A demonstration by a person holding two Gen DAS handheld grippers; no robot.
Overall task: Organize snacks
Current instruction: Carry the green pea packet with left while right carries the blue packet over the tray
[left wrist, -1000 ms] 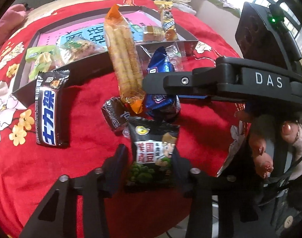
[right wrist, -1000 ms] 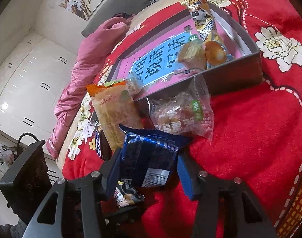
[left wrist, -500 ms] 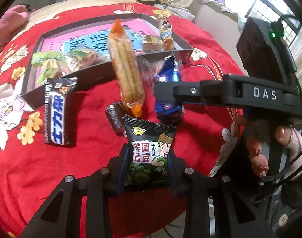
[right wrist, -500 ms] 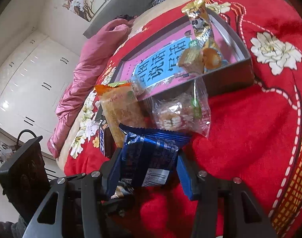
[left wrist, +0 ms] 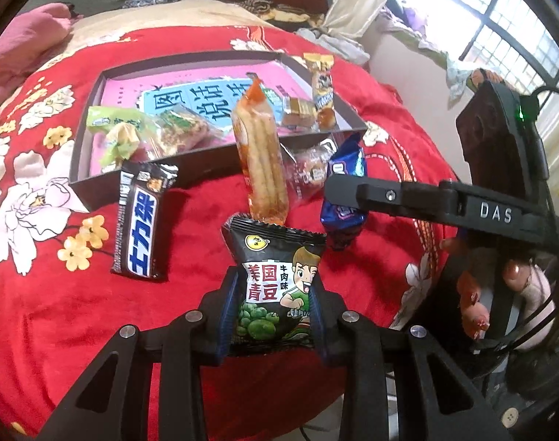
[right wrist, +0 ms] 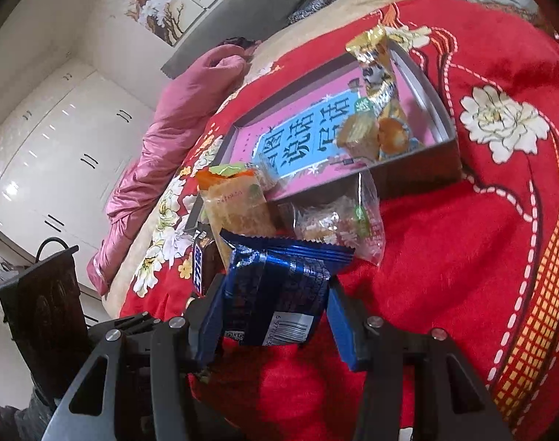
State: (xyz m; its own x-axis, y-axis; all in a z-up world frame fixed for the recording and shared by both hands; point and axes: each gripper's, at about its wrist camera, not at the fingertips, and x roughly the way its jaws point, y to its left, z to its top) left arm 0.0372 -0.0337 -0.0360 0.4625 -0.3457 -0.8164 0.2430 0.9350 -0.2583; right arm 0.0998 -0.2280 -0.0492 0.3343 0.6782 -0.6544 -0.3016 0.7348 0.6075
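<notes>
Two snack packets (left wrist: 276, 286) between tool pads

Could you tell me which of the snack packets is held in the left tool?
The black green-pea packet, pinched in the left tool; the others lie elsewhere.

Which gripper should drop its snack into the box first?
Probably the right gripper: its blue packet hangs nearer the box wall, while the left gripper holds the green pea packet farther back.
</notes>
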